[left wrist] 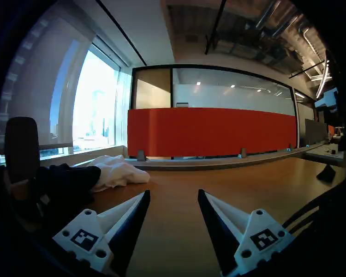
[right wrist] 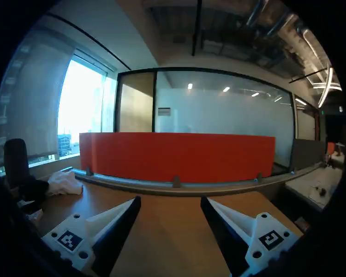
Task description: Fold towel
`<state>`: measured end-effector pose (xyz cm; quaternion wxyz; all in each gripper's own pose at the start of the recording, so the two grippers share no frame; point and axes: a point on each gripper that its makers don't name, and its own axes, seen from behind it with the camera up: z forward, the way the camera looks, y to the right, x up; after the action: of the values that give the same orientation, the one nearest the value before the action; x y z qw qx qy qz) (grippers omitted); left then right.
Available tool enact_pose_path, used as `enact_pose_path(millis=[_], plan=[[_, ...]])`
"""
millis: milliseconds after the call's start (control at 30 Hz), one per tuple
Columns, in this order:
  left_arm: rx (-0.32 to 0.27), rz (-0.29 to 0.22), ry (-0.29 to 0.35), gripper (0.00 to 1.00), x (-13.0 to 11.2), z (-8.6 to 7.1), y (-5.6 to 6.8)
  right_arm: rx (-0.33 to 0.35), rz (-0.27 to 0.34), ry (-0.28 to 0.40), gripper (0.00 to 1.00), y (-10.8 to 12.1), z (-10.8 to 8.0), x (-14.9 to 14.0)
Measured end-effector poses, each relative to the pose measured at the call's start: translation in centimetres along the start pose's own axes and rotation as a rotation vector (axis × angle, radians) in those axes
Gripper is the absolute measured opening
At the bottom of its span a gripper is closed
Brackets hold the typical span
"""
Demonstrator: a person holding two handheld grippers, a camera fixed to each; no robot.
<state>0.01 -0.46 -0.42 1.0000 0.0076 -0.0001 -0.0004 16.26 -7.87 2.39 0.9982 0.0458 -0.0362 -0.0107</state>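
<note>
Closest to me, my left gripper (left wrist: 173, 192) hangs low over the smooth brown wooden tabletop (left wrist: 182, 240). Its white fingers with black inner faces are spread wide, with nothing between them. My right gripper (right wrist: 170, 198) is the same: jaws wide apart, empty, bare wood beneath.

A little further out and off to the left, the crumpled white towel (left wrist: 120, 171) lies in a loose heap on the table, near its far edge and well apart from both sets of fingertips. In the right gripper view the towel (right wrist: 64, 183) sits smaller and farther off, again to the left. A black, soft-looking bundle (left wrist: 67, 183) rests against the towel's near left side; I cannot tell what it is. Behind that stands a black rounded chair back (left wrist: 21, 147).

Along the table's far edge runs a long orange-red divider panel (left wrist: 210, 131), upright on small grey feet. Beyond it is a glass-walled room with a frosted pane (left wrist: 233, 90), and to the left a bright tall window (left wrist: 95, 111).
</note>
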Motion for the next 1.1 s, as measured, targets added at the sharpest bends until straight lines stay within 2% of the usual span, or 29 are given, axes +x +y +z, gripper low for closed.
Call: enact_pose_path(millis=[100, 233, 567, 767, 967, 1100], plan=[[0.000, 0.001, 0.000, 0.79, 0.0, 0.0, 0.0, -0.002, -0.001, 0.003, 1.00, 0.2, 0.0, 0.1], [0.000, 0.000, 0.000, 1.00, 0.0, 0.0, 0.0, -0.004, 0.000, 0.022, 1.00, 0.6, 0.0, 0.6], [0.000, 0.001, 0.000, 1.00, 0.0, 0.0, 0.0, -0.028, 0.019, 0.072, 1.00, 3.0, -0.6, 1.8], [0.000, 0.000, 0.000, 1.00, 0.0, 0.0, 0.0, -0.059, 0.041, 0.103, 1.00, 5.9, -0.9, 1.6], [0.000, 0.000, 0.000, 1.00, 0.0, 0.1, 0.0, -0.097, 0.083, 0.122, 1.00, 8.5, -1.2, 0.3], [0.000, 0.000, 0.000, 1.00, 0.0, 0.1, 0.0, -0.098, 0.090, 0.116, 1.00, 8.7, -1.5, -1.8]])
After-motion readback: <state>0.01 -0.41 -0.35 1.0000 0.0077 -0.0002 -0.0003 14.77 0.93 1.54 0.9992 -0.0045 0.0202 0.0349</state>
